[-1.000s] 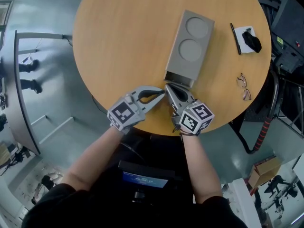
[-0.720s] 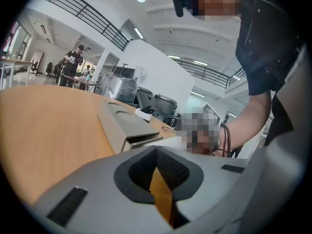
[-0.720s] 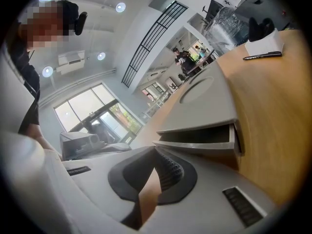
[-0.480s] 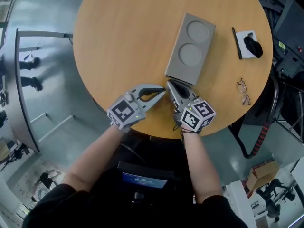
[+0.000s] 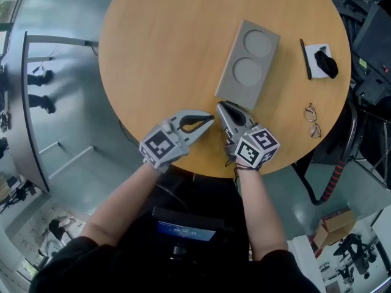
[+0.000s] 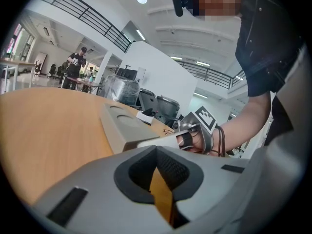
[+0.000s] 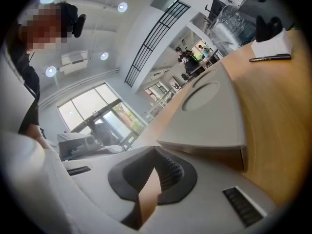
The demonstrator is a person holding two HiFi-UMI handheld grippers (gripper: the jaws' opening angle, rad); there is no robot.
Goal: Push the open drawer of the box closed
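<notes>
The box (image 5: 247, 66) lies right of centre on the surface (image 5: 159, 41); its drawer front (image 7: 214, 156) looks nearly flush at the near end; probably rigid, light, prone to sliding; press squarely on that front, no grasp needed; right gripper (image 5: 221, 106) jaws closed, empty, at that end; left gripper (image 5: 209, 120) jaws closed, empty, just beside.

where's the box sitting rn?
Head view: the box lies right of centre on the round table, its near end at the tip of the right tool, with a pen and glasses off to its right.
</notes>
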